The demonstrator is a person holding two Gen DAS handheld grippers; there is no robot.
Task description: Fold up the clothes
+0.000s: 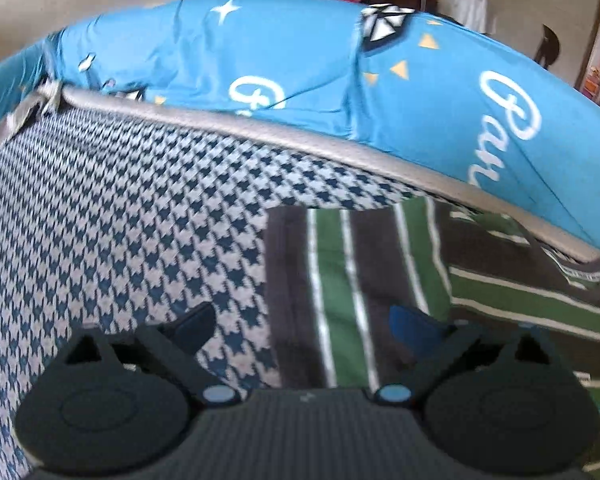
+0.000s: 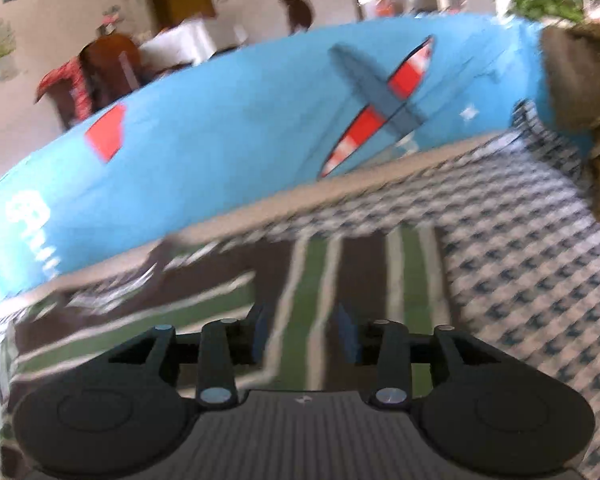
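Observation:
A striped garment (image 1: 380, 280) in dark brown, green and white lies flat on a blue-and-white houndstooth cover (image 1: 120, 220). My left gripper (image 1: 304, 330) stands wide open above the garment's left edge, one finger over the cover, the other over the stripes, nothing between them. In the right wrist view the same striped garment (image 2: 300, 272) lies below my right gripper (image 2: 306, 338). Its fingers stand partly apart, and only flat cloth shows in the gap.
A bright blue printed sheet (image 1: 260, 60) bulges along the far side behind a grey piped edge (image 1: 300, 136). A brown furry thing (image 2: 580, 92) sits at the far right. Dark wooden furniture (image 2: 108, 68) and pale walls lie beyond.

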